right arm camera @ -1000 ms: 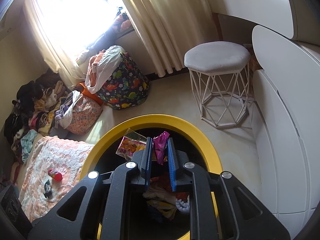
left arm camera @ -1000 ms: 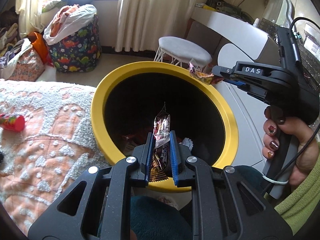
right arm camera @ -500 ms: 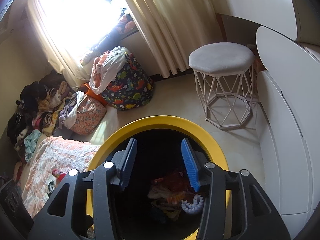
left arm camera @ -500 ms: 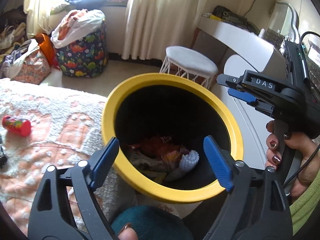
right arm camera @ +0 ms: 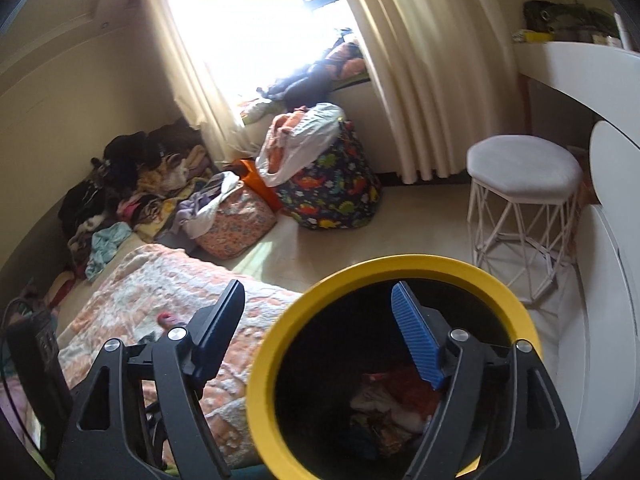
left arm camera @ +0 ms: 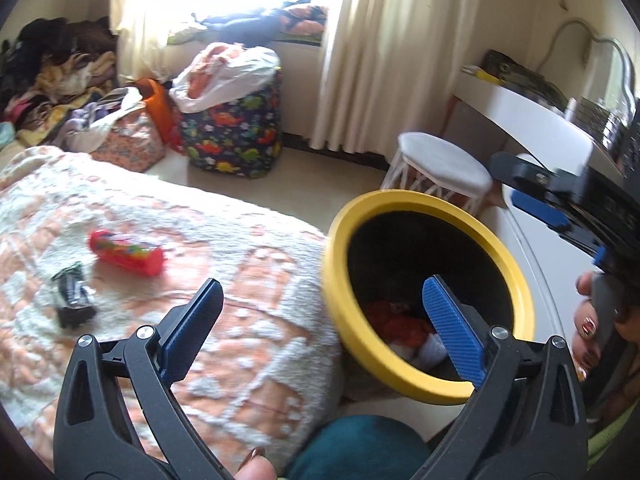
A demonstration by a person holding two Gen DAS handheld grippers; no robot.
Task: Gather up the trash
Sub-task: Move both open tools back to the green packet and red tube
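A yellow-rimmed black bin (left arm camera: 424, 208) stands beside the bed, with wrappers (left arm camera: 400, 324) lying in its bottom; it also shows in the right wrist view (right arm camera: 400, 268). My left gripper (left arm camera: 320, 292) is open and empty, straddling the bed edge and the bin's left rim. A red tube (left arm camera: 126, 252) and a dark crumpled wrapper (left arm camera: 72, 294) lie on the bedspread (left arm camera: 240, 320) to the left. My right gripper (right arm camera: 318, 304) is open and empty above the bin's left rim; it also shows at the right edge of the left wrist view (left arm camera: 536, 200).
A white stool (right arm camera: 524, 172) stands behind the bin. A white curved desk (right arm camera: 580, 68) lies to the right. A dinosaur-print bag (right arm camera: 332, 192), a floral bag (right arm camera: 236, 220) and piled clothes (right arm camera: 120, 184) sit by the window.
Both grippers opened and dropped their wrappers into the bin. Both views have since swung left, bringing the bedspread with the red tube and dark wrapper into view.
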